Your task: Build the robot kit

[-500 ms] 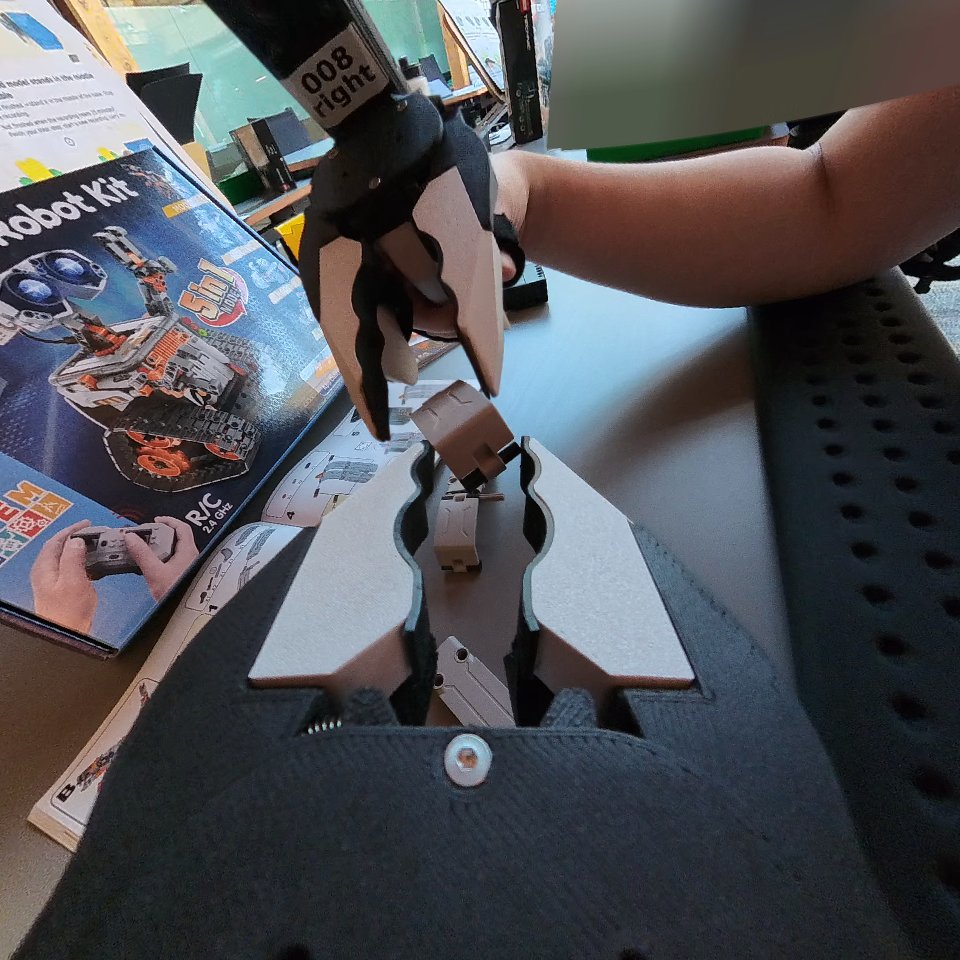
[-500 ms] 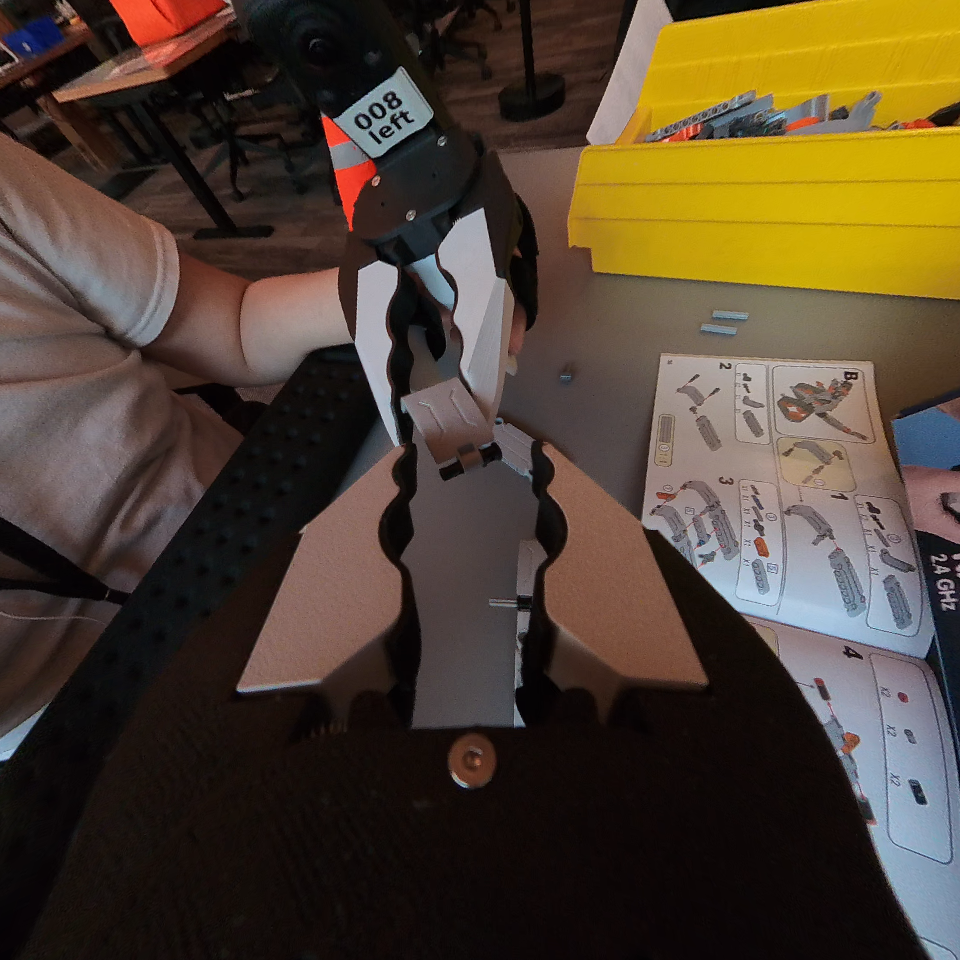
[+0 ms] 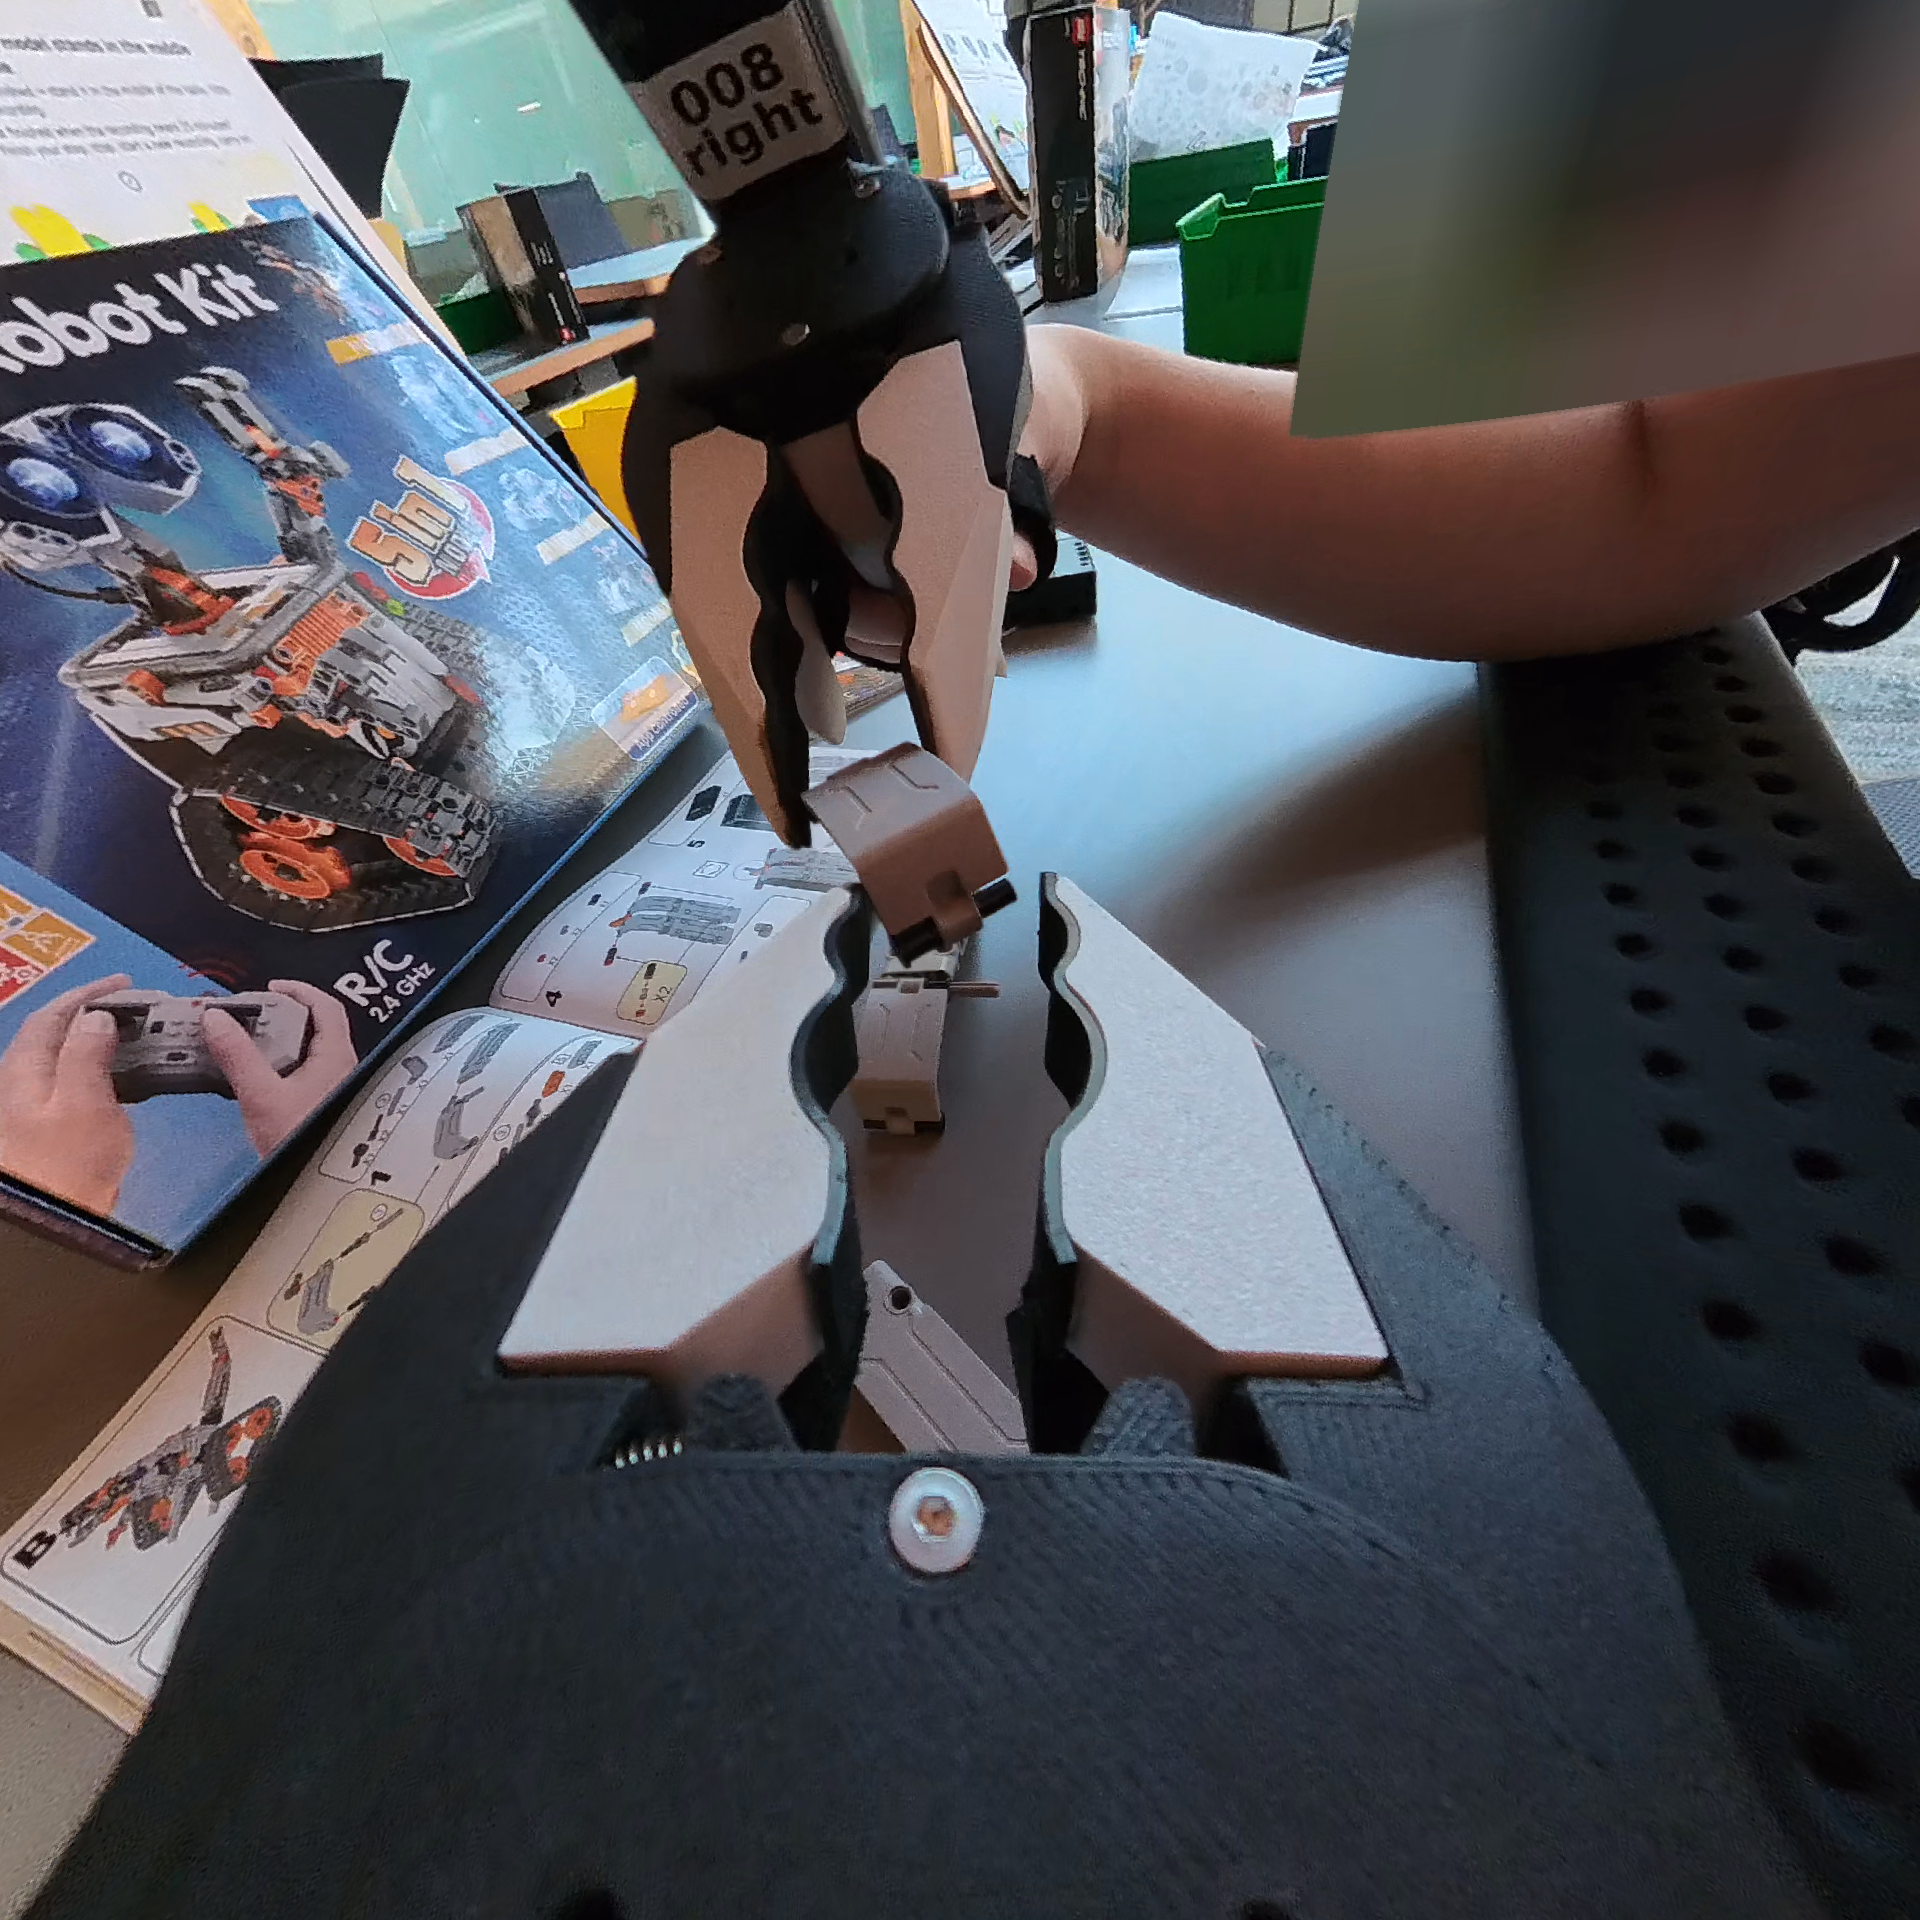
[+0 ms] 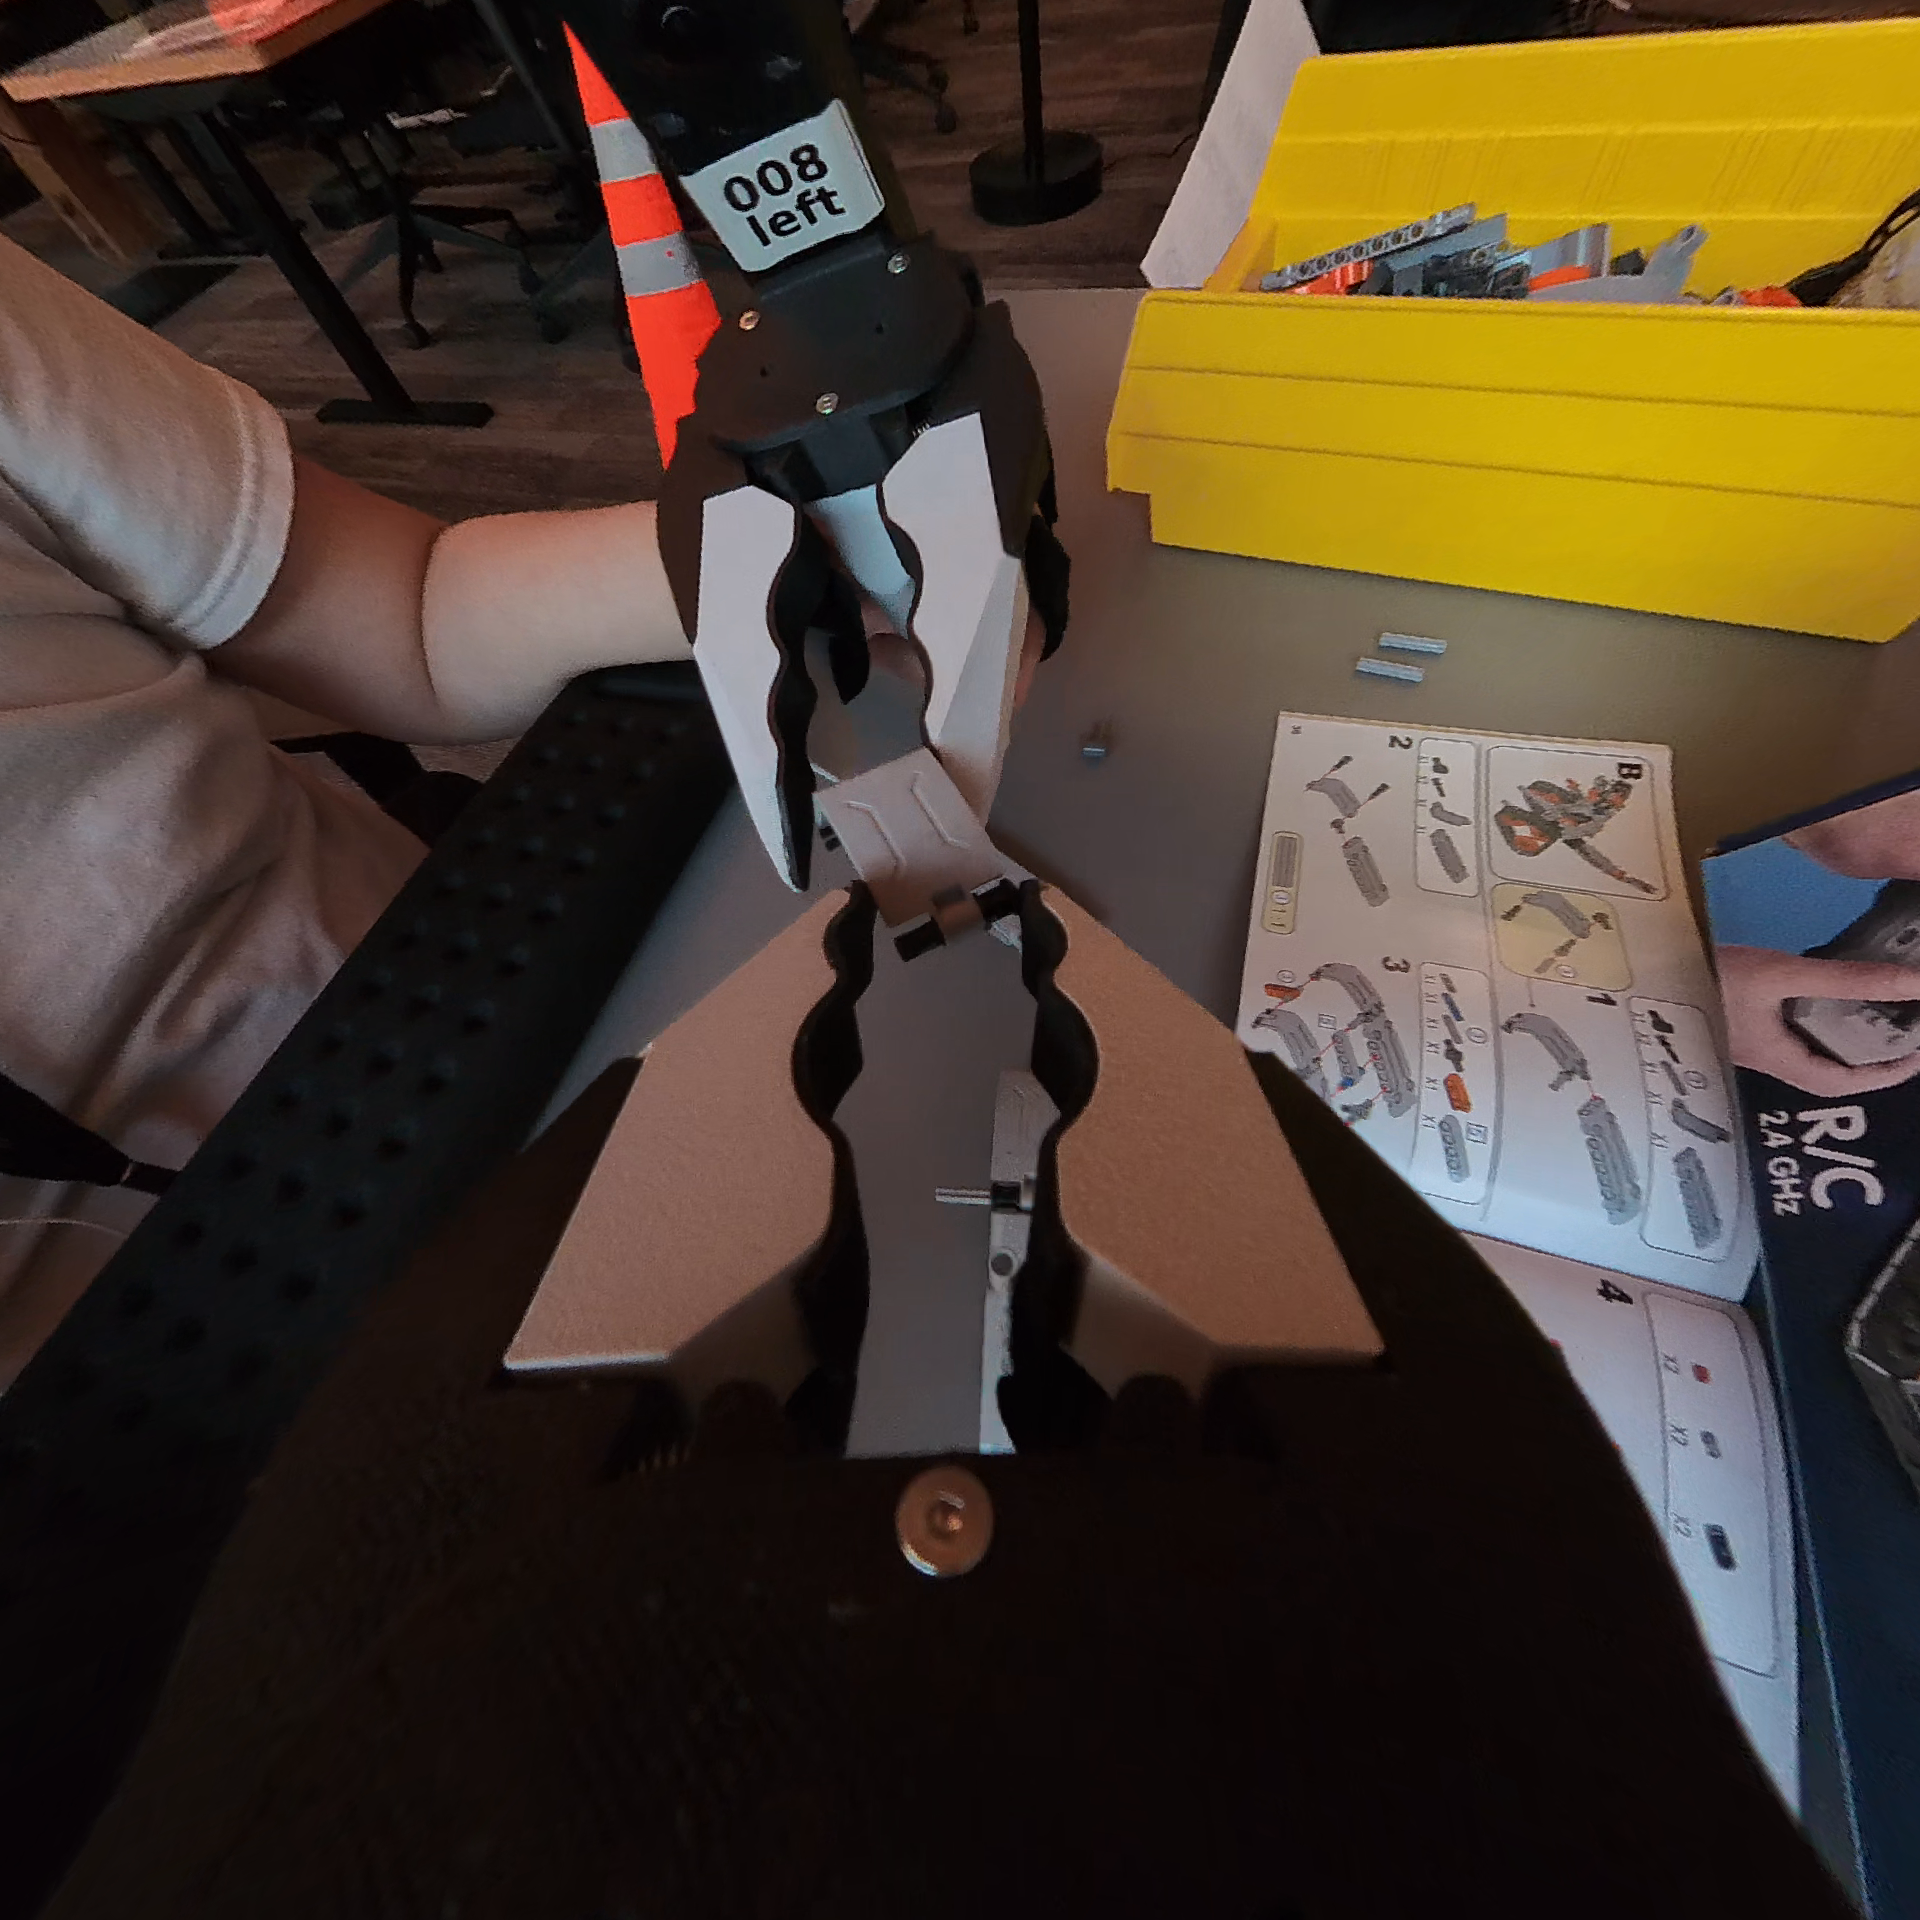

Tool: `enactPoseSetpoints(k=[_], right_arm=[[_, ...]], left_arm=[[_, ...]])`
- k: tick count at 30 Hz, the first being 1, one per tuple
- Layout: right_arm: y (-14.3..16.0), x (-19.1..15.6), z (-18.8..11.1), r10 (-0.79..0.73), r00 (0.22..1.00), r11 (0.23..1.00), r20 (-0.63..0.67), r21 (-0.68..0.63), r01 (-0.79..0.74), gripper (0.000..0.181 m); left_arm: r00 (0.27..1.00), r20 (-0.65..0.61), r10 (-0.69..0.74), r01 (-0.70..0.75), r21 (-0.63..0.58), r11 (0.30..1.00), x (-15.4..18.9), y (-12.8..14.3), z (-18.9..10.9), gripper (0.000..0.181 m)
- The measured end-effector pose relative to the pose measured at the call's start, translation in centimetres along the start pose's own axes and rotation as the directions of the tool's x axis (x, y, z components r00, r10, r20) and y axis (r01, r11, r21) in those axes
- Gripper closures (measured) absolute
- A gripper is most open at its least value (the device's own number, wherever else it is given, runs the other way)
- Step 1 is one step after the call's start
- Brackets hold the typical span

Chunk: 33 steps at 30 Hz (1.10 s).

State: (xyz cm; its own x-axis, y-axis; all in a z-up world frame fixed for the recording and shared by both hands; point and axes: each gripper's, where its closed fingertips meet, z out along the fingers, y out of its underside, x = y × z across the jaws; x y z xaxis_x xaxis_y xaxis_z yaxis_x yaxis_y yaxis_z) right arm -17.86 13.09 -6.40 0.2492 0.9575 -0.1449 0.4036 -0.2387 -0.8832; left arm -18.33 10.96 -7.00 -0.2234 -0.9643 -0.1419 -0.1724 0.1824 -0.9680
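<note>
A grey curved panel piece [image 3: 899, 831] with a black pin through its lower end hangs above the table between both grippers. My left gripper [image 3: 951, 894] is shut on it. In the right wrist view the panel [image 4: 904, 826] sits between the left gripper's [image 4: 883, 831] fingertips. My right gripper [image 4: 943, 896] faces it tip to tip, its fingers closed in on the pin end [image 4: 956, 920]. It also shows in the left wrist view [image 3: 875, 800]. A second grey panel with a thin axle [image 3: 899, 1049] lies on the table below, also in the right wrist view [image 4: 1013, 1174].
A robot kit box [image 3: 260, 675] and an open instruction booklet [image 4: 1475, 987] lie beside the grippers. A yellow bin of parts [image 4: 1507, 468] stands behind, with small grey axles [image 4: 1392, 657] before it. A black perforated surface [image 3: 1714, 1039] borders the table. A grey beam [image 3: 935, 1371] lies under my left gripper. My two grippers' fingertips are within a few centimetres of each other.
My right gripper's fingers have closed in around the pin end of the panel. The panel has turned a little straighter. My left gripper's opening has not changed.
</note>
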Motion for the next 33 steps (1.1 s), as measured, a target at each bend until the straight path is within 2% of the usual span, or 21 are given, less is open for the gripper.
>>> enactPoseSetpoints(k=[12,16,21,25,33], right_arm=[[-0.5,1.4,-0.3,-0.031,0.995,0.999,-0.095,0.021,0.033,0.155],[-0.8,1.9,0.3,-0.079,0.986,0.996,-0.144,0.022,0.083,0.155],[-1.0,2.9,0.5,-0.162,0.958,0.986,-0.236,0.002,0.167,0.157],[-0.9,2.1,0.2,-0.193,0.962,0.980,-0.195,0.012,0.199,0.158],[-1.2,0.5,0.0,-0.240,0.963,0.967,-0.120,0.055,0.248,0.150]], left_arm=[[0.991,0.049,-0.122,0.121,0.011,0.993,-1.8,0.6,0.0,0.148],[0.986,0.070,-0.149,0.148,0.011,0.989,-2.4,0.8,-0.1,0.148],[0.974,0.133,-0.185,0.182,0.037,0.983,-3.8,0.7,-0.7,0.157],[0.976,0.089,-0.197,0.193,0.059,0.980,-3.3,0.2,-0.9,0.158],[0.994,0.028,-0.108,0.107,0.054,0.993,-1.7,-0.3,-0.6,0.157]])
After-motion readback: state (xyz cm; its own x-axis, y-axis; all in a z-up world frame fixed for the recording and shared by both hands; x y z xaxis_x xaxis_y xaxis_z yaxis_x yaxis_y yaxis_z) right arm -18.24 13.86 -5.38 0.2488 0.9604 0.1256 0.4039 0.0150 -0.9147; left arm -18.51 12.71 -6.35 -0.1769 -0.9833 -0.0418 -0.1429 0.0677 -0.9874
